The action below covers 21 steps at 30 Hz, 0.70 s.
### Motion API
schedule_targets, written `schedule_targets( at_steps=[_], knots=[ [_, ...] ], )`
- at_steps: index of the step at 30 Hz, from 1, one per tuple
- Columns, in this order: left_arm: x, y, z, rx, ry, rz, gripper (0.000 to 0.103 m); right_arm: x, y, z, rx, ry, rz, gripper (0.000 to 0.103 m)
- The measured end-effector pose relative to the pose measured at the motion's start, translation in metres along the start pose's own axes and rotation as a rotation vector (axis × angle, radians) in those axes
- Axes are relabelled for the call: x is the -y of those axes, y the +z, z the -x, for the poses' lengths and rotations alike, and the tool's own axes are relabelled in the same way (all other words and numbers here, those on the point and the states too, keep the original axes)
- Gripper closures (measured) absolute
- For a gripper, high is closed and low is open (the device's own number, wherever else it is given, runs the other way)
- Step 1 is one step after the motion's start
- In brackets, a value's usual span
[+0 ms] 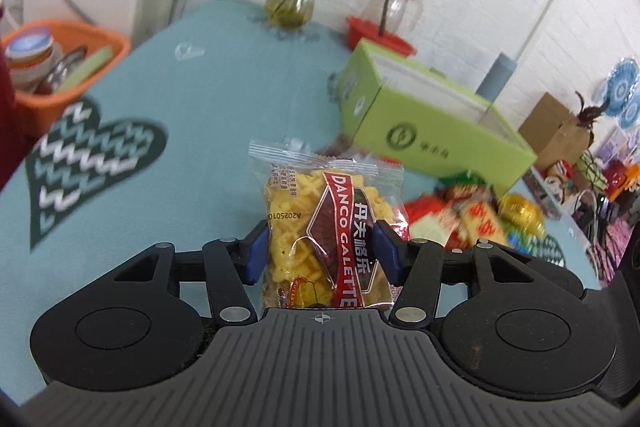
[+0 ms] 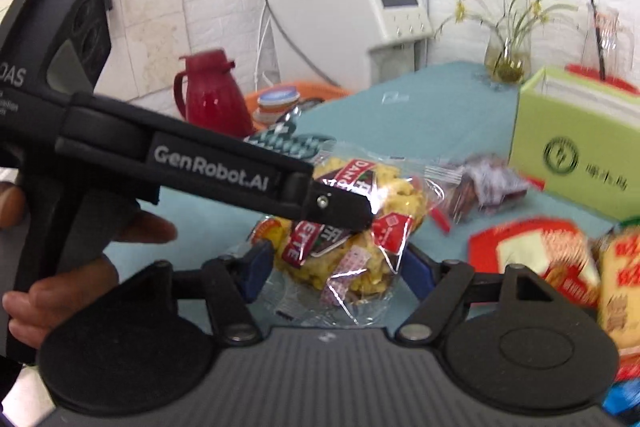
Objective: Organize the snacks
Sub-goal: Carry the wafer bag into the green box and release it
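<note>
My left gripper [image 1: 322, 247] is clamped on a clear-wrapped packet of yellow waffle biscuits with a red-and-brown label [image 1: 320, 227], its blue pads [image 1: 256, 251] pressing both sides and holding it upright above the teal tablecloth [image 1: 224, 99]. From my right wrist view, that same left gripper [image 2: 360, 217] reaches across in front with the packet [image 2: 360, 219]. My right gripper [image 2: 332, 267] sits around a second, similar packet [image 2: 352, 279] just underneath; its pads are beside the wrapper, but I cannot tell whether they pinch it. Further right lies a pile of red and yellow snack packs [image 1: 472, 215]. Beyond them stands an open lime-green cardboard box [image 1: 420, 115], and behind it a glass vase with yellow flowers [image 1: 290, 3].
</note>
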<state>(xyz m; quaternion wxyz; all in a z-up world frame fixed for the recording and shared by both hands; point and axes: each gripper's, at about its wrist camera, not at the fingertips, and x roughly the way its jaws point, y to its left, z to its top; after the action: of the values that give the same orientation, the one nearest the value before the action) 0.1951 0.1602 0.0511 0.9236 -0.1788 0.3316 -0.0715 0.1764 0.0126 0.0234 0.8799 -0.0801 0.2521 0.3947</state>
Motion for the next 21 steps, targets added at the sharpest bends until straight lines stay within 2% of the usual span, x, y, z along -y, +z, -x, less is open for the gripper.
schedule_targets(
  at_steps=[3, 6, 11, 16, 17, 19, 21],
  knots=[
    [0.023, 0.040, -0.017, 0.029, -0.055, -0.020, 0.066, 0.023, 0.023, 0.009, 0.063, -0.064, 0.023, 0.024],
    [0.054, 0.084, -0.048, 0.035, -0.129, -0.056, 0.066, 0.063, 0.051, 0.017, 0.108, -0.154, 0.031, 0.023],
    [0.113, 0.147, -0.121, 0.006, -0.205, -0.120, 0.066, 0.146, 0.091, 0.020, 0.095, -0.260, -0.003, 0.024],
    [0.142, 0.166, -0.192, -0.067, -0.181, -0.152, 0.064, 0.215, 0.104, -0.002, -0.003, -0.265, -0.080, 0.024],
    [0.143, 0.165, -0.204, -0.083, -0.168, -0.159, 0.063, 0.225, 0.102, -0.009, -0.023, -0.253, -0.095, 0.024],
    [0.139, 0.162, -0.221, -0.111, -0.150, -0.158, 0.054, 0.240, 0.096, -0.023, -0.058, -0.220, -0.123, 0.024],
    [0.131, 0.162, -0.224, -0.125, -0.146, -0.142, 0.053, 0.251, 0.091, -0.021, -0.049, -0.228, -0.129, 0.023]
  ],
)
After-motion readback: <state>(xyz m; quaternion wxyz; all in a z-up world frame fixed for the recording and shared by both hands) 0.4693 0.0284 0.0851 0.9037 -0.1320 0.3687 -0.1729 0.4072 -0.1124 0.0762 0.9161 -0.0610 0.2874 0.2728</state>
